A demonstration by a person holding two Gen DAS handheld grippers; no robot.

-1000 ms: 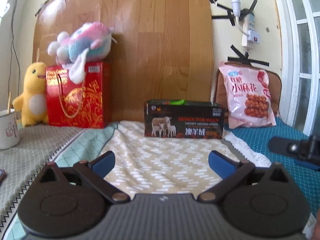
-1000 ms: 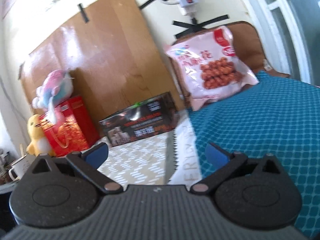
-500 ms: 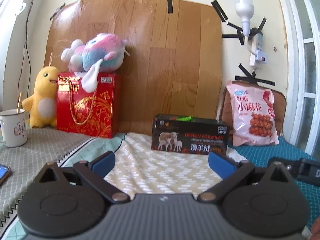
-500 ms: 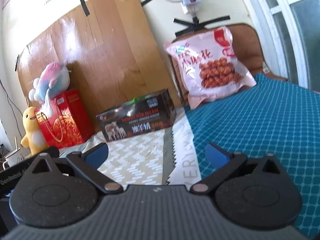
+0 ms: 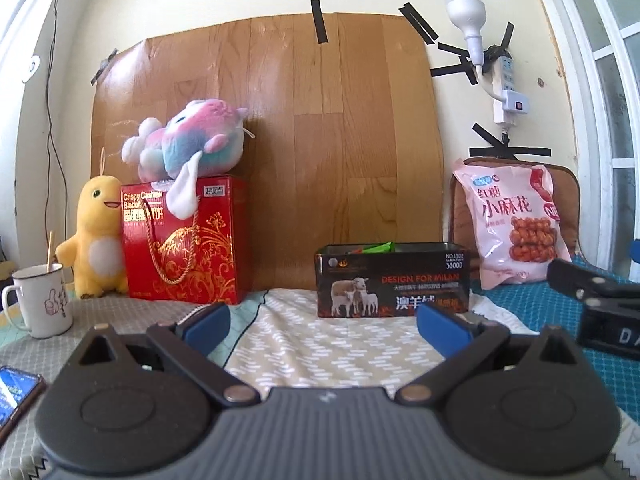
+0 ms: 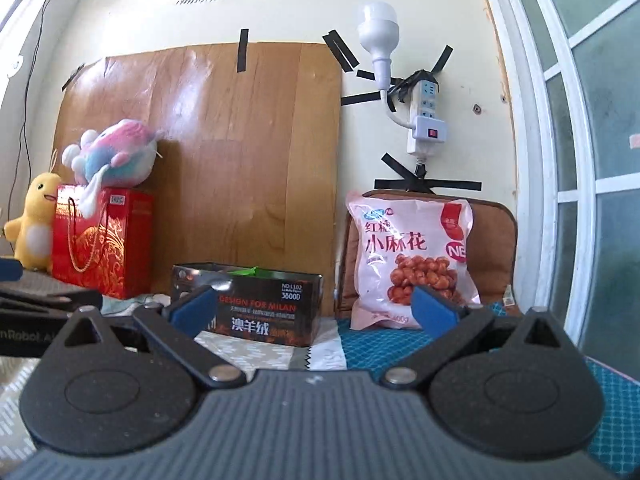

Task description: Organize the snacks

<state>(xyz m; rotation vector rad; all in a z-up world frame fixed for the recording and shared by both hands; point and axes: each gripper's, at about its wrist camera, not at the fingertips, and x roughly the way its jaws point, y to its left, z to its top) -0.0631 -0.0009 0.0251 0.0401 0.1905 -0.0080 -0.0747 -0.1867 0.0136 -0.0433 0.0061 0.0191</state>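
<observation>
The open dark tin box [image 5: 391, 280] printed "DESIGN FOR MILAN" stands against the wood-grain panel [image 5: 280, 140], a green packet [image 5: 376, 246] showing inside it. Just right of the tin, a pink snack bag [image 6: 412, 260] leans upright on a brown cushion [image 6: 494, 248]. Left gripper [image 5: 324, 322] and right gripper [image 6: 314, 308] both hover with jaws spread wide, holding nothing

left gripper [image 5: 323, 326]: jaws apart, empty | tin box [image 5: 392, 280]: ahead | pink snack bag [image 5: 514, 222]: right
</observation>
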